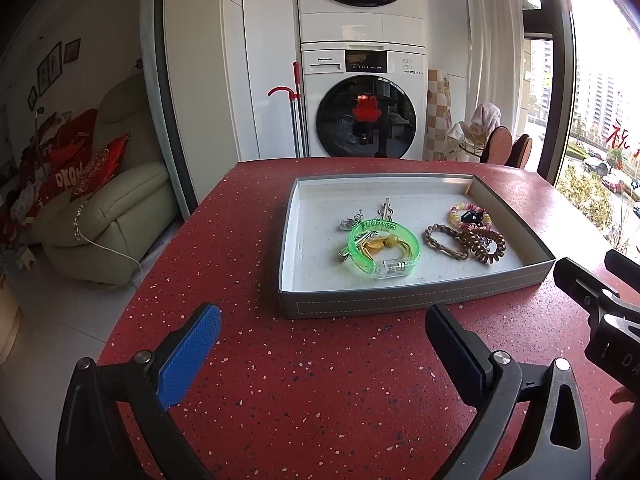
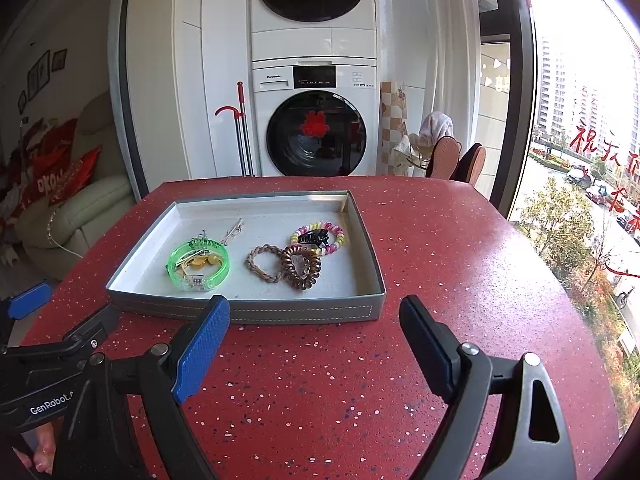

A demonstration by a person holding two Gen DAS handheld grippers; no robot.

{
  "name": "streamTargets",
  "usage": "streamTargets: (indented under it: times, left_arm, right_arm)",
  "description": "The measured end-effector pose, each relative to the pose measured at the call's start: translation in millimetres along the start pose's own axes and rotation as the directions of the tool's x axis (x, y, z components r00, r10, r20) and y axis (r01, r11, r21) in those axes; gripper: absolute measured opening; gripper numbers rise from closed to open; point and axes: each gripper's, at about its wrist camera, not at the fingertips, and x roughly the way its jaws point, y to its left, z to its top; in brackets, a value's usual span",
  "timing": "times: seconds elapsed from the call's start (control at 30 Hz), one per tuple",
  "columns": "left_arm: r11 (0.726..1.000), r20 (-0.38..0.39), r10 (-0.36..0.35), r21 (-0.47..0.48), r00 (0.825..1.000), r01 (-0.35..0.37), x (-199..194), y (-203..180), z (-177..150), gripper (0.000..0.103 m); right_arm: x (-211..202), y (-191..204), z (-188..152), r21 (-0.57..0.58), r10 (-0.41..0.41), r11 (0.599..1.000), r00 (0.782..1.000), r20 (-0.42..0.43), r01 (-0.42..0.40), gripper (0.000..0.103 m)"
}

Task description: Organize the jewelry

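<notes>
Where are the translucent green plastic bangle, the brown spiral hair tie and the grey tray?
Translucent green plastic bangle (image 2: 224, 258): right wrist view, right side of band.
Brown spiral hair tie (image 2: 301, 282): right wrist view, near coil.
Grey tray (image 2: 280, 314): right wrist view, front wall.

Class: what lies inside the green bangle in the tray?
Inside the green bangle sit yellow-gold pieces and a silver clip, resting on the tray floor. Anything beneath them is covered.

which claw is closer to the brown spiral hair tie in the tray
Right. The right claw sits just before the tray's front wall, almost straight behind the brown spiral hair tie; the left claw is off leftward.
</notes>
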Motion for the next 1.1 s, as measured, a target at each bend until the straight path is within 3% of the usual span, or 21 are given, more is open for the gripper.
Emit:
streamTargets:
  times: [1.1]
  left_arm:
    - [1.0,-0.01,-0.007,0.002,1.0,0.007,-1.0,-2.0,-0.9,0.103]
  right_arm:
    - [0.9,-0.9,1.3,0.013,0.0,1.0,1.0,-0.006,0.0,0.089]
